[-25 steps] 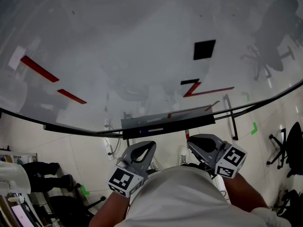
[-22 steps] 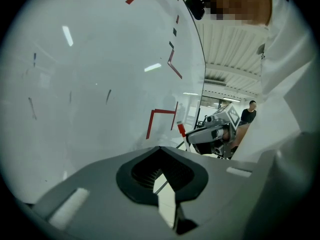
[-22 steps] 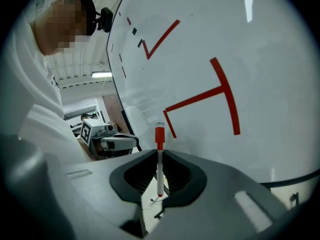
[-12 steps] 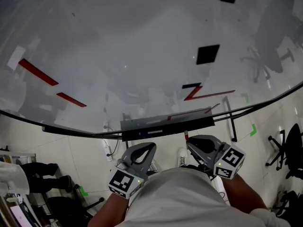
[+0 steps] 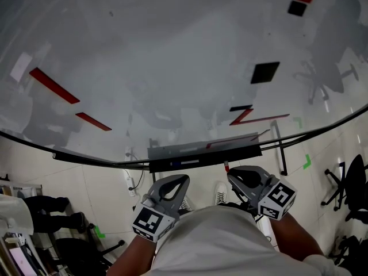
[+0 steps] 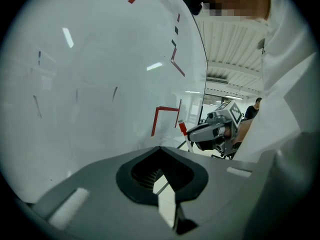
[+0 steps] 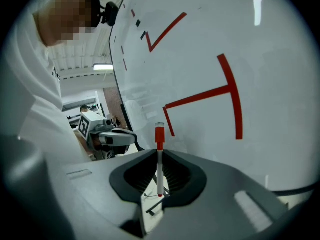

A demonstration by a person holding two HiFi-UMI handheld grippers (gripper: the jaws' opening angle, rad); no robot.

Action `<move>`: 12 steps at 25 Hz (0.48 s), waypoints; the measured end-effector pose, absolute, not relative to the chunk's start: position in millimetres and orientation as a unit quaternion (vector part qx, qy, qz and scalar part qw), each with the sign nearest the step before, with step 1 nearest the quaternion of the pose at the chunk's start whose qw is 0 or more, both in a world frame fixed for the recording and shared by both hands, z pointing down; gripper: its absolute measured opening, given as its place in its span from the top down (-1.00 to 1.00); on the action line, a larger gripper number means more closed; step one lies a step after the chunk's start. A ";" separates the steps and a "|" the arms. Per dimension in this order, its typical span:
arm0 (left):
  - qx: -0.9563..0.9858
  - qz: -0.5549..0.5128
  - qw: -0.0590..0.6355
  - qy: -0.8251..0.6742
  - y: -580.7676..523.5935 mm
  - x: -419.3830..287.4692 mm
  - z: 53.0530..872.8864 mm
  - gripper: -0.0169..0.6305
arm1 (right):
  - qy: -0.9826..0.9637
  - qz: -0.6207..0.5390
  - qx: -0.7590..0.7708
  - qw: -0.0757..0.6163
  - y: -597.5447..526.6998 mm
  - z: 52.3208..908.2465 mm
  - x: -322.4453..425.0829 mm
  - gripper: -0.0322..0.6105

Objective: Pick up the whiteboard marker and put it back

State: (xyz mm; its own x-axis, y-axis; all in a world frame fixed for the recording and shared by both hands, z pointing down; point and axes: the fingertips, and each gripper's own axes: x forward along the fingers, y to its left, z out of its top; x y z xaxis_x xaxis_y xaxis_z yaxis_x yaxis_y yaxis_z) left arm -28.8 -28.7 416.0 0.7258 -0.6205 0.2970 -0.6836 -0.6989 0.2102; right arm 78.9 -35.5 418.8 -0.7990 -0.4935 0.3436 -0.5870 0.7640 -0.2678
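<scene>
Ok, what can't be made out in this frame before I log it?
- Head view: the whiteboard marker shows only its red tip; the right gripper hides the barrel.
- Head view: what lies on the tray under the whiteboard is too small and dark to tell.
- Right gripper view: any print on the marker is too small to read.
- Left gripper view: the left gripper body cuts off most of the floor below.

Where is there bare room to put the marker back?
The tray under the whiteboard looks bare along its right half, just ahead of the right gripper holding the marker. Its left-centre front carries a bluish-white item.
</scene>
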 end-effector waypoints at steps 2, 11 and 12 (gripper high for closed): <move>0.916 0.106 0.152 -0.356 -27.7 -30.5 418.4 0.90 | -0.929 0.153 0.294 0.163 -34.8 425.1 78.0 0.79; 0.913 0.108 0.157 -0.360 -25.7 -35.5 417.8 0.90 | -0.924 0.115 0.293 0.218 -34.3 438.9 76.4 0.79; 0.913 0.107 0.154 -0.362 -26.3 -36.9 418.4 0.90 | -0.921 0.100 0.295 0.233 -35.5 442.4 76.7 0.79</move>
